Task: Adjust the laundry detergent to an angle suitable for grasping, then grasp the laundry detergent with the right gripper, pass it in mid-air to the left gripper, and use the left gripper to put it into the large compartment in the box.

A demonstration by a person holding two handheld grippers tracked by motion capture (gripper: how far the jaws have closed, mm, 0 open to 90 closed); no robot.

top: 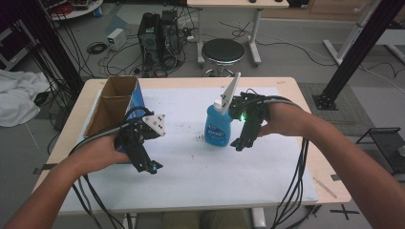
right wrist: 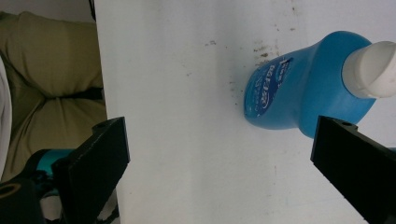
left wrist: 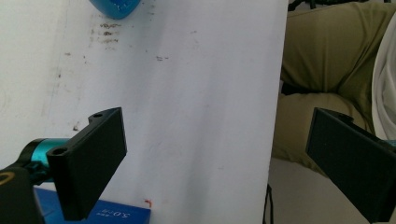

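A blue bottle [top: 217, 128] with a white cap stands upright on the white sheet near the table's middle. My right gripper [top: 238, 144] hangs just to its right, pointing down, jaws open and empty. In the right gripper view the bottle [right wrist: 299, 91] lies up and to the right, close to the right jaw, and my right gripper [right wrist: 219, 135] is above bare sheet. My left gripper [top: 147, 167] hovers open over the sheet, left of the bottle and beside the box. In the left gripper view my left gripper [left wrist: 215, 135] holds nothing, and the bottle's base [left wrist: 116, 7] peeks in at the top.
An open cardboard box [top: 114, 102] with a blue side stands at the table's left; its blue edge [left wrist: 107, 214] sits under my left jaw. Dark specks dot the white sheet [top: 191, 167] near the bottle. The person's khaki-clad legs [left wrist: 327, 70] lie beyond the table's near edge. Cables trail from both grippers.
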